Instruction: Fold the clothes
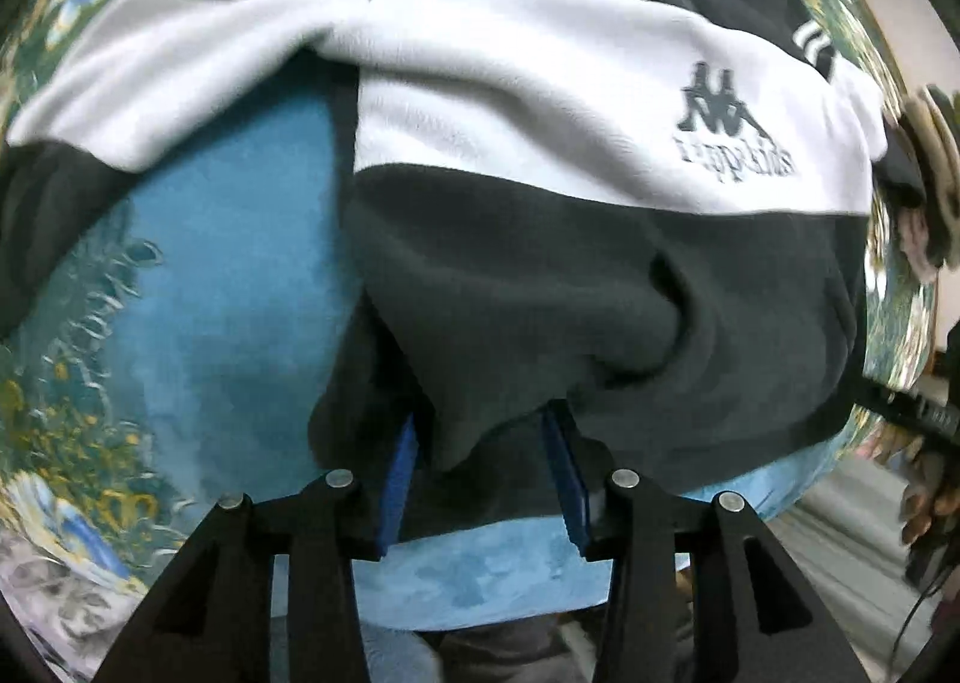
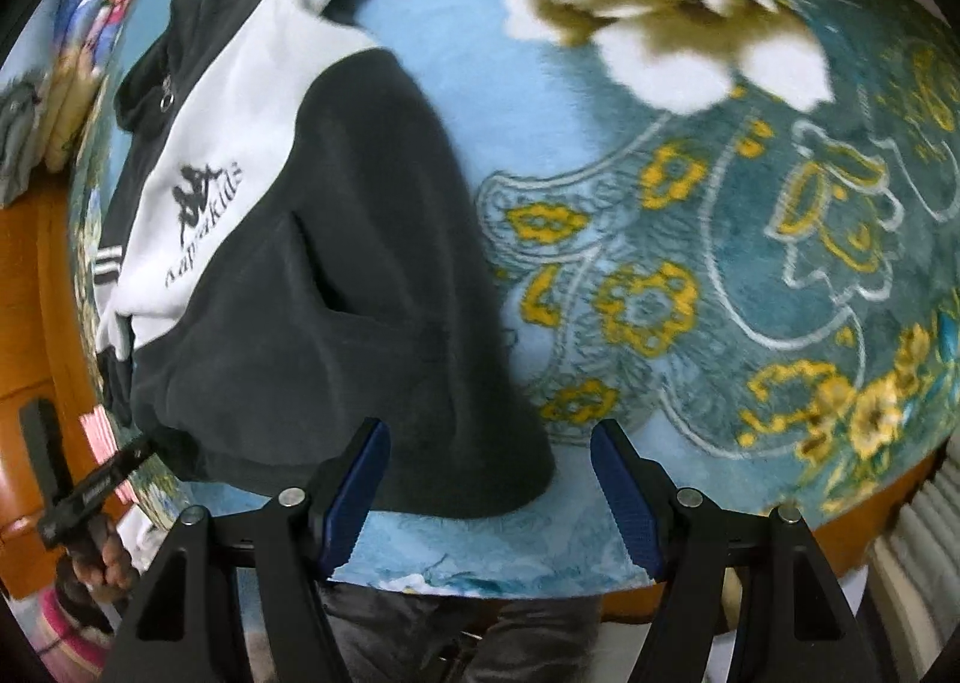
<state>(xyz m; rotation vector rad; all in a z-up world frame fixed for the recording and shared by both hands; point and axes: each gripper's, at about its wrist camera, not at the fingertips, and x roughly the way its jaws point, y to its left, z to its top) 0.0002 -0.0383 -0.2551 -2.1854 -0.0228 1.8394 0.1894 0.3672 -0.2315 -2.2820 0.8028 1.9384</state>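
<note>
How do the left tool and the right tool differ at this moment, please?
The left tool has dark hem fabric of the jacket bunched between its fingers; the right tool stands open with nothing between them. The left sits mid-hem, the right at the hem's corner over the floral blanket. Both have blue pads.

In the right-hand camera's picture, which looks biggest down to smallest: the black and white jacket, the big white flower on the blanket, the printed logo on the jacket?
1. Black and white jacket, clearly largest.
2. Big white flower on the blanket.
3. Printed logo, smallest.

The fisheye lens stretches things, so this is apparent size only.
</note>
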